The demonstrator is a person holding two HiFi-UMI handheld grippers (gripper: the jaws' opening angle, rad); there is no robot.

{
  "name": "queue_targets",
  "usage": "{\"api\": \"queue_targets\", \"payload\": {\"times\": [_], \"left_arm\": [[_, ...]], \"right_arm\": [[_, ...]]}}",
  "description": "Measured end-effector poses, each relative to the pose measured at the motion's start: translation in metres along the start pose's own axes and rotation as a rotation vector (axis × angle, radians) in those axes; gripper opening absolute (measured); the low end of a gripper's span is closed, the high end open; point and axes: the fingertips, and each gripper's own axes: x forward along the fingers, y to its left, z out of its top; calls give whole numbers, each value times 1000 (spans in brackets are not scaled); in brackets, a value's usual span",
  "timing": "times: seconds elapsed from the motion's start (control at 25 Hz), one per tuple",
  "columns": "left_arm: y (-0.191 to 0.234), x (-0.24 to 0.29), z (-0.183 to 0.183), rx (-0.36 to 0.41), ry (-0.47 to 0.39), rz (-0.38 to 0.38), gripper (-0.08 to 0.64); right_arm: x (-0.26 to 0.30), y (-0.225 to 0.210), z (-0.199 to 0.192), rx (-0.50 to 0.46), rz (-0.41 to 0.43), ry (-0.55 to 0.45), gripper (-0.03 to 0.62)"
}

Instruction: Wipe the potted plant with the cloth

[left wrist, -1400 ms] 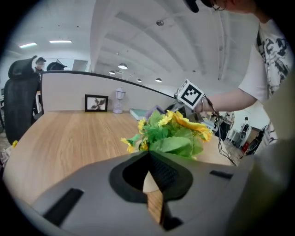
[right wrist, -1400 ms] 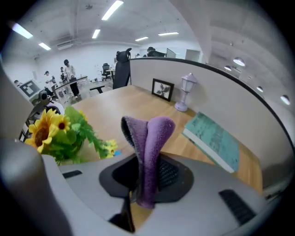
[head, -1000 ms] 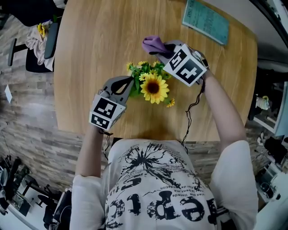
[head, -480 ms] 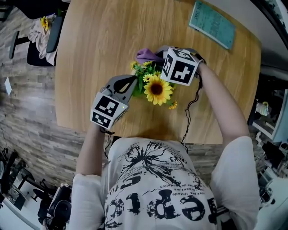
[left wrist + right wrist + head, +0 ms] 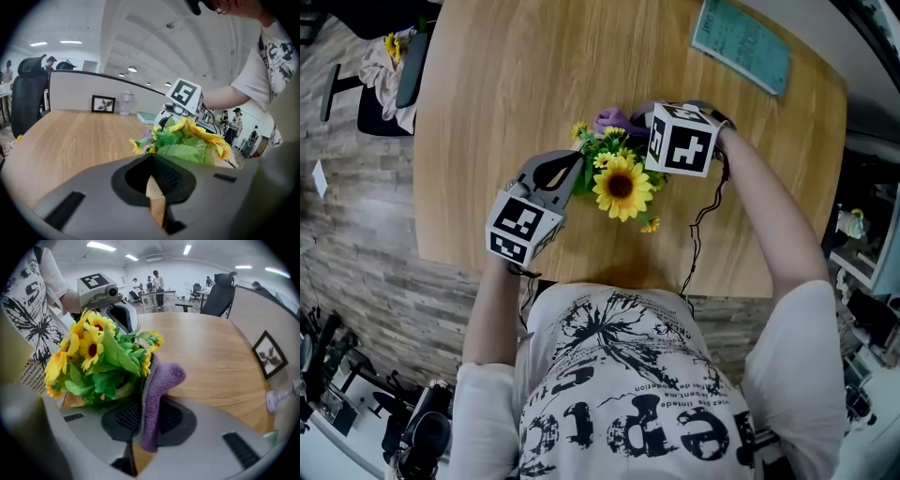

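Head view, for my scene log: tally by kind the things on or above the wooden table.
Potted plant: 1
Purple cloth: 1
Teal booklet: 1
Grippers: 2, left gripper and right gripper
Total: 5

The right gripper (image 5: 143,437) clamps the purple cloth (image 5: 159,380), touching the potted plant (image 5: 103,366).
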Motion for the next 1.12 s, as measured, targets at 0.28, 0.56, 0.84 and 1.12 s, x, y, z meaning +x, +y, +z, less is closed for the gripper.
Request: {"api": "queue_targets", "payload": {"times": [0.28, 0.56, 0.84, 1.12], "left_arm": [[1, 0, 0, 40, 19, 14, 2], [6, 0, 1, 18, -2, 34, 2], [10, 3, 1, 8, -16, 40, 2], [10, 0, 1, -26, -26, 67, 2]], "right_arm": [[-3, 18, -18, 64, 33, -25, 72], [-4, 38, -30, 102, 48, -24, 72], [-1, 55, -38, 179, 63, -46, 74], [-7, 64, -52, 252, 38, -29, 74]]}}
